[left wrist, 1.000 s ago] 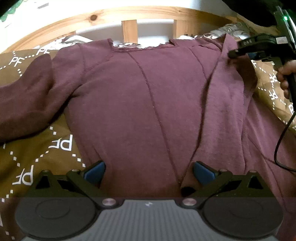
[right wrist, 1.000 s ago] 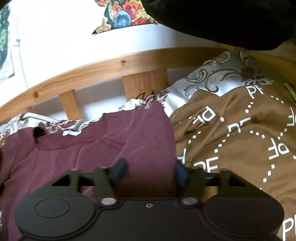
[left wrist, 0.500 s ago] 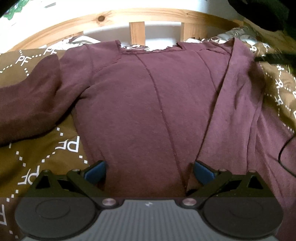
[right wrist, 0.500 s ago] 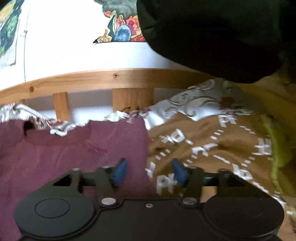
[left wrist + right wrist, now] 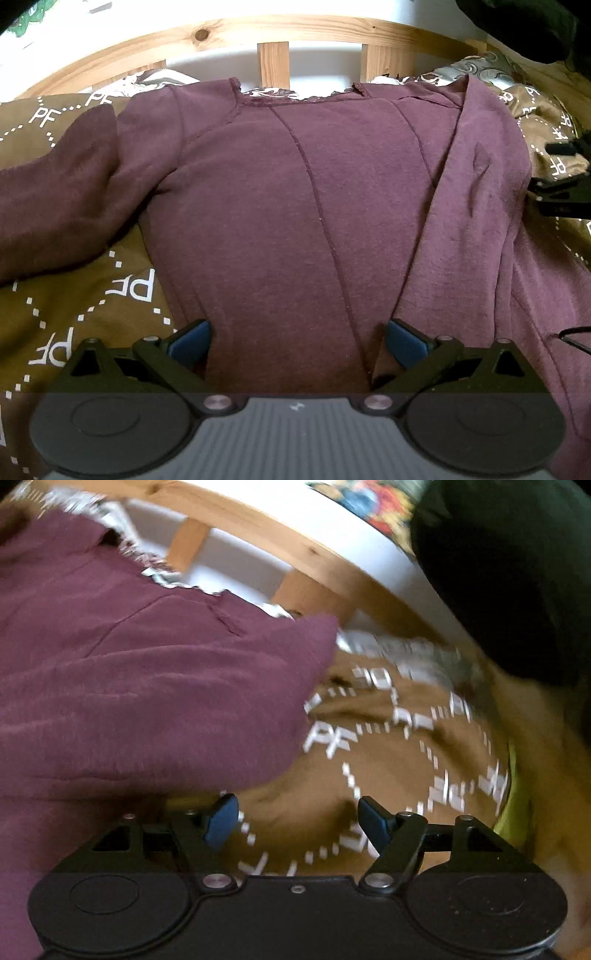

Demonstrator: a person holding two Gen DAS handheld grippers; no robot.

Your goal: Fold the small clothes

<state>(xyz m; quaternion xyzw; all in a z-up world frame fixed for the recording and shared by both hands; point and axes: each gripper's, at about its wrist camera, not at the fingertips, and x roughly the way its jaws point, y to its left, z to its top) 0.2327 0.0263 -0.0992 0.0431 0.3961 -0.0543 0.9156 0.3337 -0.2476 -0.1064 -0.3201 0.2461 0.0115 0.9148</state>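
Right gripper just let go, fingers apart over bedspread; top at ten o'clock; left gripper open astride hem.

Left gripper: jaws spread wide — the blue pads sit at either side of the garment's lower body.
Maroon top: long-sleeved, lying flat ahead of the fingers, neckline at the far end.
Folded sleeve: laid over the body, ahead of the right-hand finger.
Other sleeve: stretched out beyond the left-hand finger.
Brown blanket: white "PF" print, under the top.
Wooden headboard: beyond the neckline.
Right gripper: black, partly seen — beside the folded sleeve.
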